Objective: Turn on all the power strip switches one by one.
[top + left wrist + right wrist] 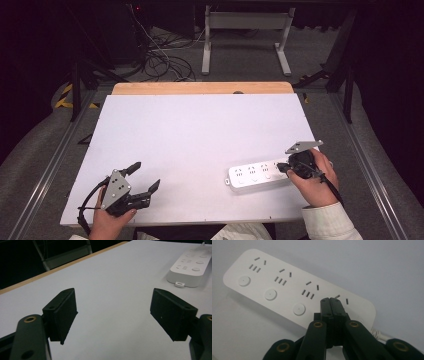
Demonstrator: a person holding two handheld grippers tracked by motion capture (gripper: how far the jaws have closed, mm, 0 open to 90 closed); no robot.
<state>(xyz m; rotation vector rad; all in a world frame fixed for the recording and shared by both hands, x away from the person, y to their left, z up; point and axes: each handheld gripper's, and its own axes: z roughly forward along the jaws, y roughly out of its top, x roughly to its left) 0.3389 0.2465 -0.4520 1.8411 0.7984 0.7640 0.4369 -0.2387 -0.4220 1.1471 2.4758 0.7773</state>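
I see one white power strip (260, 174) on the white surface (200, 140), in the near right part, close to the near edge. It lies almost along the near edge, its right end a little farther than its left one. In the right gripper view I count four socket groups on the power strip (287, 287), and three round buttons (270, 294); the place beside the fourth group is hidden behind my jaws. A white cable (378, 334) leaves the right end of the strip.

I hold two grippers. My right gripper (284, 167) is over the right end of the strip, and its jaws are closed together with nothing between them, the tips at the fourth socket group; I cannot tell if they touch it. My left gripper (145, 177) is at the near left corner of the surface, well apart from the strip, and its jaws stand wide open and empty.

The middle, the far part and the left side of the surface are free, so there is much room to move. Along the far edge runs a wooden strip (200, 88).
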